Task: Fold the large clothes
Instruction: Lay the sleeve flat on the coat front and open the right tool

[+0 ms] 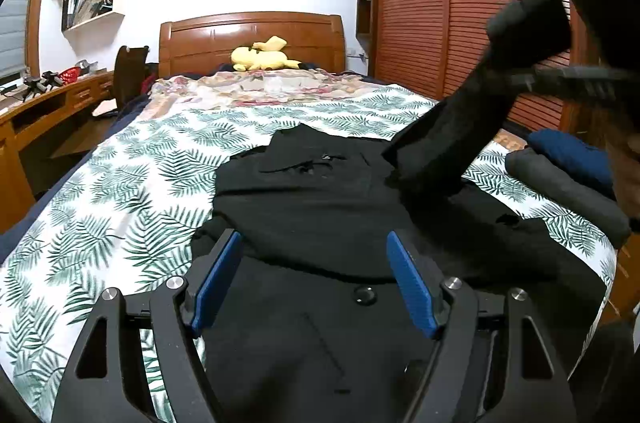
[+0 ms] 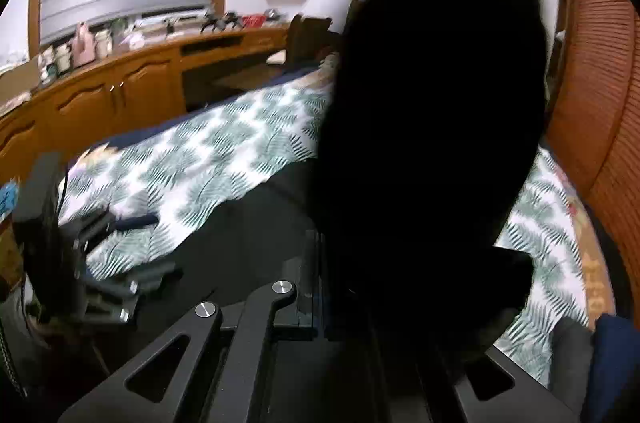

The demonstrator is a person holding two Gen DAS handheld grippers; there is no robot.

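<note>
- Left wrist view: your left gripper (image 1: pixel 314 283) hovers with jaws wide and empty above the black garment (image 1: pixel 320 199) spread on the bed (image 1: pixel 100 203); the sleeve (image 1: pixel 448 139) is lifted far right, likely to fold inward.
- Right wrist view: your right gripper (image 2: pixel 340 263) is clamped tight on that sleeve, whose cloth blocks the lens.

Black matt cloth garment (image 1: pixel 320 199); leaf-print cotton-like bedspread (image 1: pixel 120 191), soft and matt; glossy varnished wooden headboard (image 1: pixel 252 35); slatted reddish wooden wardrobe door (image 1: pixel 412 3); left gripper (image 1: pixel 316 283), matt black plastic with ribbed blue pads (image 1: pixel 408 283)
</note>
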